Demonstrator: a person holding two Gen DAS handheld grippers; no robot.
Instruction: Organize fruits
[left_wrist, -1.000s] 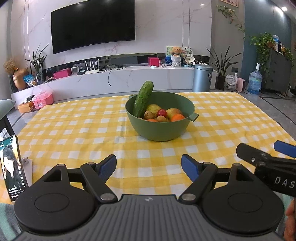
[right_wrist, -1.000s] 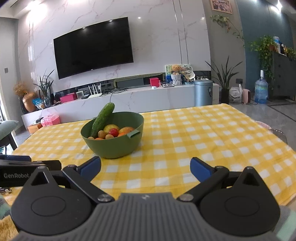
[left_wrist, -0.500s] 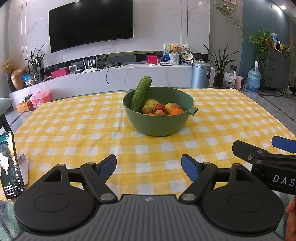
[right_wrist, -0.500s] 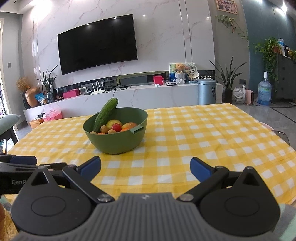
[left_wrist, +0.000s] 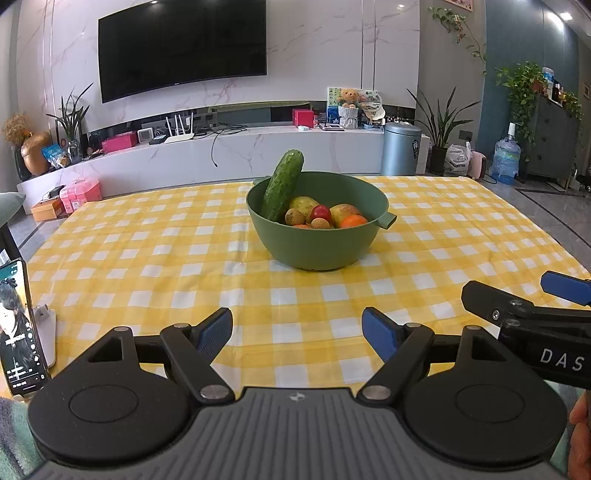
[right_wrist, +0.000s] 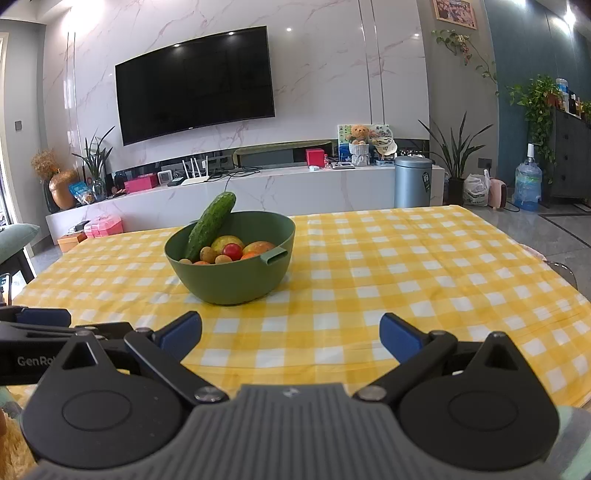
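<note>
A green bowl (left_wrist: 317, 247) (right_wrist: 229, 284) stands mid-table on the yellow checked cloth. A cucumber (left_wrist: 283, 184) (right_wrist: 211, 225) leans on its left rim. Inside lie a red tomato (left_wrist: 320, 212) (right_wrist: 232, 251), an orange (left_wrist: 353, 221) and several small yellowish fruits. My left gripper (left_wrist: 297, 332) is open and holds nothing, low over the near edge of the cloth, well short of the bowl. My right gripper (right_wrist: 290, 332) is also open and holds nothing, near the front edge, to the right of the bowl. Each gripper shows at the edge of the other's view.
A phone on a white stand (left_wrist: 18, 328) sits at the table's left front corner. The yellow checked tablecloth (left_wrist: 147, 258) spreads wide around the bowl. Behind the table are a white TV console (left_wrist: 221, 155), a grey bin (left_wrist: 400, 149) and plants.
Both cameras have tilted up and pulled back slightly, so the bowl sits lower and a little farther in view. Both grippers stay open; nothing was picked up.
</note>
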